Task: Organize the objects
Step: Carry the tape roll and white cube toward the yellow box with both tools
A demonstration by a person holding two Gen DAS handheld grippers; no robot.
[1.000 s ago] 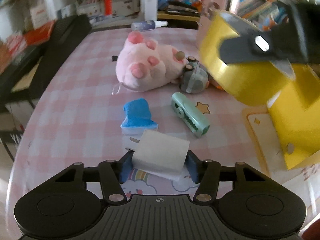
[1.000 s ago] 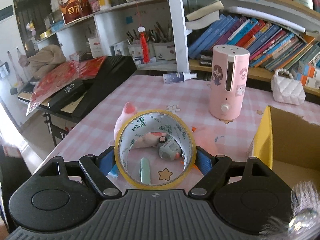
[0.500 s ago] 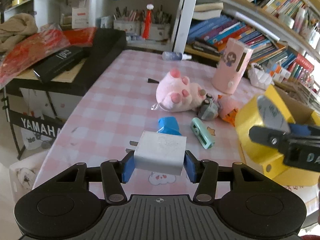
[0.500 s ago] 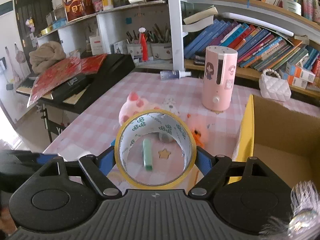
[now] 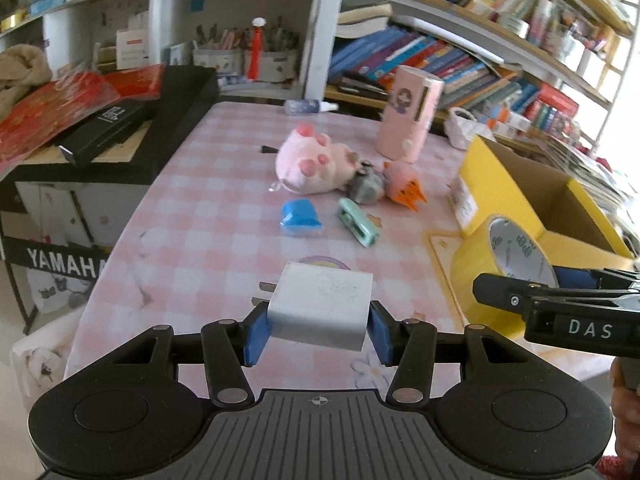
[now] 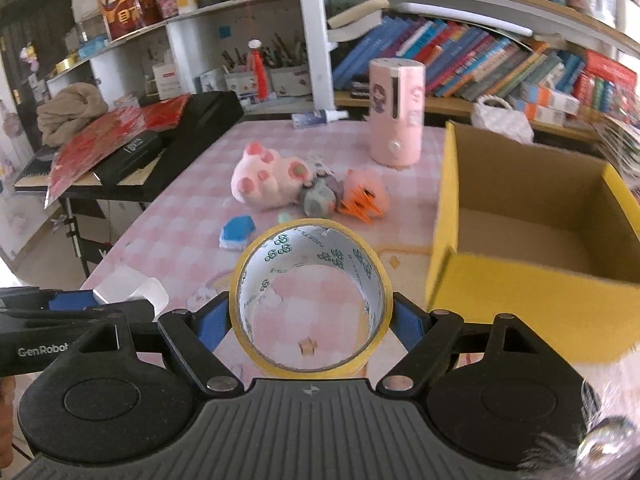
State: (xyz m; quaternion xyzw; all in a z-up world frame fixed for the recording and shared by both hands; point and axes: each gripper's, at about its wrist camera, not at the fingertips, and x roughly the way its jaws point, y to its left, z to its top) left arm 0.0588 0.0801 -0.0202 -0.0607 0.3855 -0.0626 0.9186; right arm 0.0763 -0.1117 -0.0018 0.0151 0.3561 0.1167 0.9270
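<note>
Above the pink checked surface (image 5: 224, 216), the left tool (image 5: 318, 334) clamps a white plug adapter (image 5: 320, 306) between its blue pads, its two prongs jutting out to the left past the pad; the block is smooth and held only by its side faces, so a jolt on the way across could twist it loose and drop it onto the surface. Behind it lie the things not yet gathered: a blue packet (image 5: 300, 216), a mint-green clip (image 5: 358, 226), a pink plush toy (image 5: 312, 164), a small grey toy (image 5: 366, 188) and an orange-footed pink toy (image 5: 402, 180), all huddled close, so a later reach for one risks nudging its neighbours. To the right, the right tool (image 6: 310, 322) stands wide, its pads pressing the outer rim of a roll of yellow tape (image 6: 310, 300) held on edge; a round, slick rim gripped at two points could roll or pop out if the squeeze eases. Farthest right sits the open yellow cardboard box (image 6: 444, 216), seemingly the destination. The two tools travel side by side, close enough to knock together, and the box's near wall stands in the roll's path: a low approach could clip that edge and shove the box
</note>
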